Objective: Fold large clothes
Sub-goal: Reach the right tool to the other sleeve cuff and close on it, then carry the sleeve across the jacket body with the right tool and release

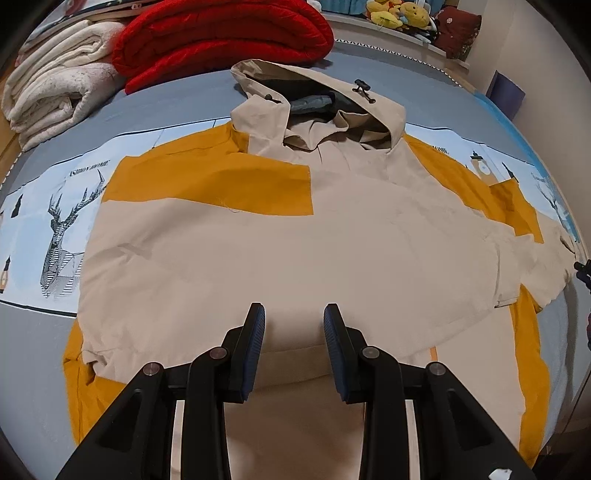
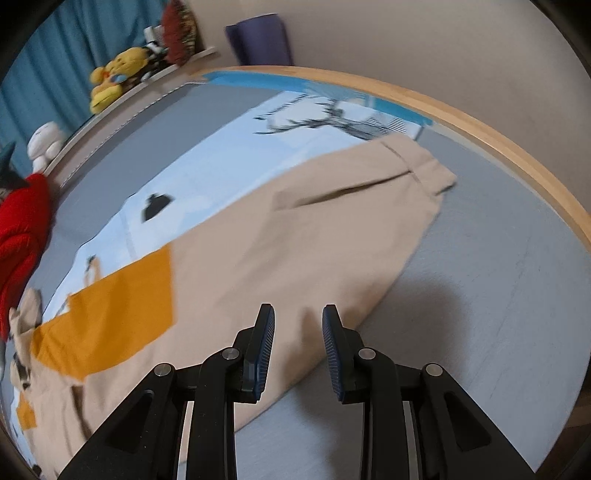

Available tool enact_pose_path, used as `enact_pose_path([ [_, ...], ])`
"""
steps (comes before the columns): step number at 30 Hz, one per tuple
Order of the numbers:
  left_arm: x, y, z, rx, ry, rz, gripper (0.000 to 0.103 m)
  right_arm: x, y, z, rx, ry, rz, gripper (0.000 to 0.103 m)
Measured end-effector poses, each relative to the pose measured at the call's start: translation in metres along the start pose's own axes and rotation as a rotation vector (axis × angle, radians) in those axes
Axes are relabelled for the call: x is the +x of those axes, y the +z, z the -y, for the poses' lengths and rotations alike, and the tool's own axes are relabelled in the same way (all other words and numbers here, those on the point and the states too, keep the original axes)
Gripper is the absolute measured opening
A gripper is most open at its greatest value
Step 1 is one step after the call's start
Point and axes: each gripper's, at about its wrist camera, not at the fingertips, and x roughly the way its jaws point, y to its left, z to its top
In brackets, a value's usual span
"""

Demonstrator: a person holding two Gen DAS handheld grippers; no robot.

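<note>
The jacket — beige with mustard panels — lies spread flat on the bed straight ahead of the left tongs, hood at the far end and hem nearest the pads. One sleeve looks already laid across the chest, left of the tongs' line, probably to square the body before a lengthwise fold. The left tongs hang spread apart over the lower hem, gripping nothing, fabric visible in the gap between the pads.

The right tongs are likewise parted and empty, poised above the other sleeve, which stretches away ahead of them toward the bed's wooden edge, cuff farthest off. My guess is that this sleeve is the next thing to be pinched and carried inward. The view is motion-blurred, so whether the pads touch the cloth I cannot tell.

No true containers show. Far beyond the left tongs sit a folded red quilt and a cream blanket — and a ledge holds plush toys
</note>
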Motion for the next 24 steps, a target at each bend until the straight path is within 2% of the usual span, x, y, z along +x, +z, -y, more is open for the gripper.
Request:
enact_pose_path([
  [6, 0.007, 0.006, 0.005, 0.012, -0.005, -0.003, 0.030, 0.039, 0.002, 0.041, 0.123, 0.017, -0.075, 0.029],
  [15, 0.017, 0.010, 0.004, 0.011, -0.003, -0.006, 0.030, 0.053, 0.019, 0.074, 0.315, 0.110, -0.002, 0.028],
  [17, 0.016, 0.011, 0.000, 0.004, -0.001, -0.006, 0.030, 0.055, 0.022, 0.072, 0.323, 0.095, 0.018, 0.028],
  [20, 0.014, 0.012, -0.005, -0.009, 0.001, -0.003, 0.030, 0.050, 0.026, 0.062, 0.318, 0.034, 0.058, 0.014],
  [21, 0.012, 0.013, -0.008, -0.015, 0.002, -0.001, 0.030, 0.045, 0.027, 0.057, 0.310, 0.018, 0.077, 0.013],
  [24, 0.006, 0.015, -0.015, -0.034, 0.003, 0.009, 0.030, 0.019, 0.035, 0.022, 0.220, -0.040, 0.183, 0.008],
])
